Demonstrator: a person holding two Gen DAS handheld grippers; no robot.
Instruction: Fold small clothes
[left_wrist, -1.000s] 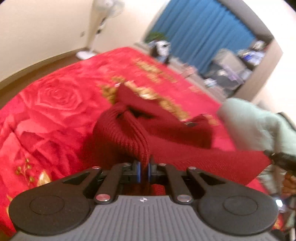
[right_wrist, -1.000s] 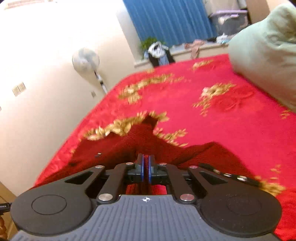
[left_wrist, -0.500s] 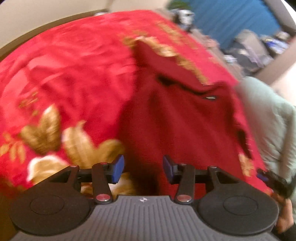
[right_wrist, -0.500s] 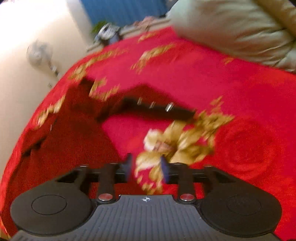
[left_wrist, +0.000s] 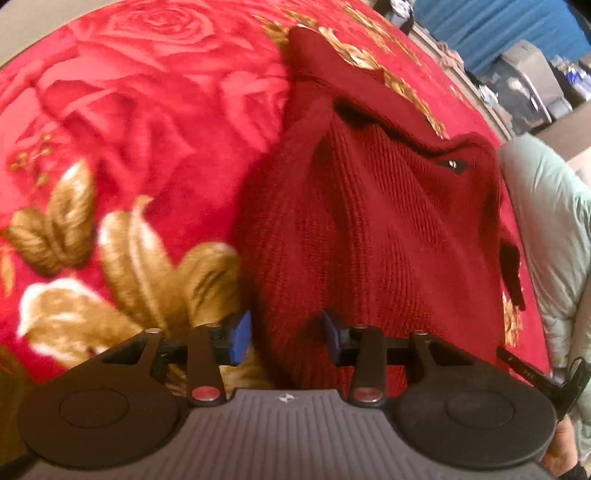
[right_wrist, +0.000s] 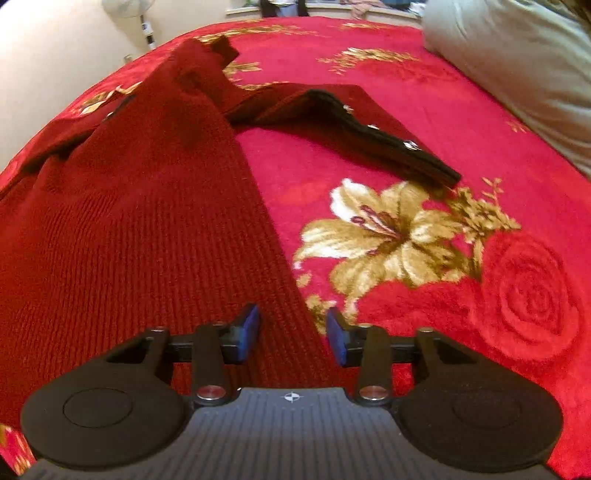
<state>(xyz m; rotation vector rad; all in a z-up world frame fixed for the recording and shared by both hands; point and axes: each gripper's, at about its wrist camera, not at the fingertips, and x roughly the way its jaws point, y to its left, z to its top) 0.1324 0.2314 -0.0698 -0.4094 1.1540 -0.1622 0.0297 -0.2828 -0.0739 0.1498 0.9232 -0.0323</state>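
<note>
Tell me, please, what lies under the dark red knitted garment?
Under the knitted garment lies the red flowered blanket, visible all around it. Anything between its layers or directly beneath cannot be seen, because the knit covers it.

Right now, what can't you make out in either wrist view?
- Left wrist: sweater hem, hidden behind the left hand-held gripper.
- Right wrist: sweater's left part, cut off by the frame edge.
- Right wrist: fan, cropped at the top.
- Left wrist: clutter by the curtain, too small.
</note>
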